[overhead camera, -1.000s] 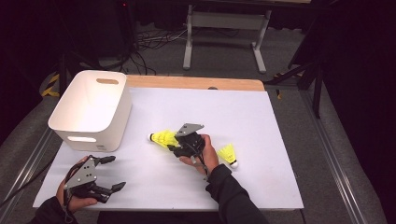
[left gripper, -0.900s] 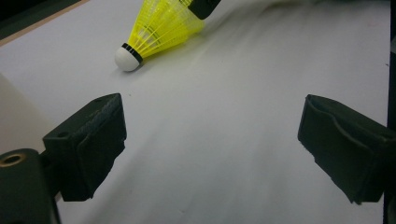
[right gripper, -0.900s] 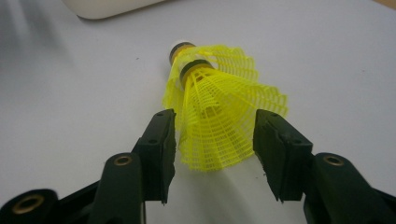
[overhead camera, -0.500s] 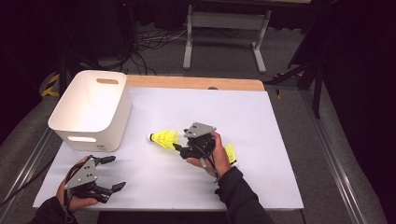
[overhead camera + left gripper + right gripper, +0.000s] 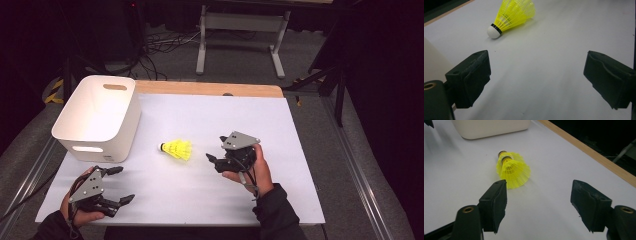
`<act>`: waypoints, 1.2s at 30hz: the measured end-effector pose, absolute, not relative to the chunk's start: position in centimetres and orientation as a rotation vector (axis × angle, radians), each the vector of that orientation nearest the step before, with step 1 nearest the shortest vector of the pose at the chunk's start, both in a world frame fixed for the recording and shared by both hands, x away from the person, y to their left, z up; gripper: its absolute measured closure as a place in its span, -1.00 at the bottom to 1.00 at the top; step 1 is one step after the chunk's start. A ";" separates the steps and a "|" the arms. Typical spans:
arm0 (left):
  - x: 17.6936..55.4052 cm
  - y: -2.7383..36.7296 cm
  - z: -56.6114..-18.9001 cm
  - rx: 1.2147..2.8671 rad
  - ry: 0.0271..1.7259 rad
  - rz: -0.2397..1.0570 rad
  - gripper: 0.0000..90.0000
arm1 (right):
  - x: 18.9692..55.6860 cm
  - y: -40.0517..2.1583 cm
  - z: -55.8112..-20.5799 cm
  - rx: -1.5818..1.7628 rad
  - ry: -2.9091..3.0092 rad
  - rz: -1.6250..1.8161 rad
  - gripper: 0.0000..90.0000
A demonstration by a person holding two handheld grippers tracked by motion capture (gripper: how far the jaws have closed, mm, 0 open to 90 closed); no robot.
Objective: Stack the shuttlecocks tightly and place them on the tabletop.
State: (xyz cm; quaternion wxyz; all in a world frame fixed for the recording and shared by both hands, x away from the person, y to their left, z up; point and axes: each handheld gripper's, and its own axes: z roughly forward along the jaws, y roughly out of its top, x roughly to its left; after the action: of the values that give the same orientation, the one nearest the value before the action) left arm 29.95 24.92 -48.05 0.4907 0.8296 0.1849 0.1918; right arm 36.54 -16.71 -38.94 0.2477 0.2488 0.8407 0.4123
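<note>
A white-topped counter (image 5: pixel 200 115) carries an open white plastic bin (image 5: pixel 97 117) with handle slots at its far left. The right tongs (image 5: pixel 216 159), jaws apart and just opened wider with nothing between them, sit near centre-right; the left tongs (image 5: pixel 120 185), jaws apart and empty, rest at the near left. A yellow plastic shuttlecock (image 5: pixel 176 149) with a white tip lies on its side mid-counter, just left of the right tongs.

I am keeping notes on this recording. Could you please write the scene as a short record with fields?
Surface: white table
Shuttlecock: yellow shuttlecock lying on its side, mid-table, untouched
Bin: white bin at the left, upright
Right tool: right tool open, beside the shuttlecock, its jaws just opening, nothing between them
Left tool: left tool open, near the table's front edge, holding nothing
</note>
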 end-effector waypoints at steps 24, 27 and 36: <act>29.9 24.9 -48.0 2.019 0.448 0.480 -0.82 | 34.2 -24.4 -41.5 0.902 2.328 1.000 -0.41; 30.0 24.9 -48.0 2.016 0.447 0.478 -0.82 | 34.8 -24.8 -42.5 0.943 2.354 1.003 -0.43; 30.0 24.8 -48.0 2.016 0.449 0.471 -0.82 | 37.1 -24.7 -44.4 1.057 2.407 0.982 -0.50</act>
State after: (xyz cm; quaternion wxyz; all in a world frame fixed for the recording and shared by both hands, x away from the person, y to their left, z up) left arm 30.01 24.83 -48.04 0.4894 0.8299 0.1846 0.1940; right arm 37.14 -24.73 -44.41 0.1667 0.3715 0.8457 0.3450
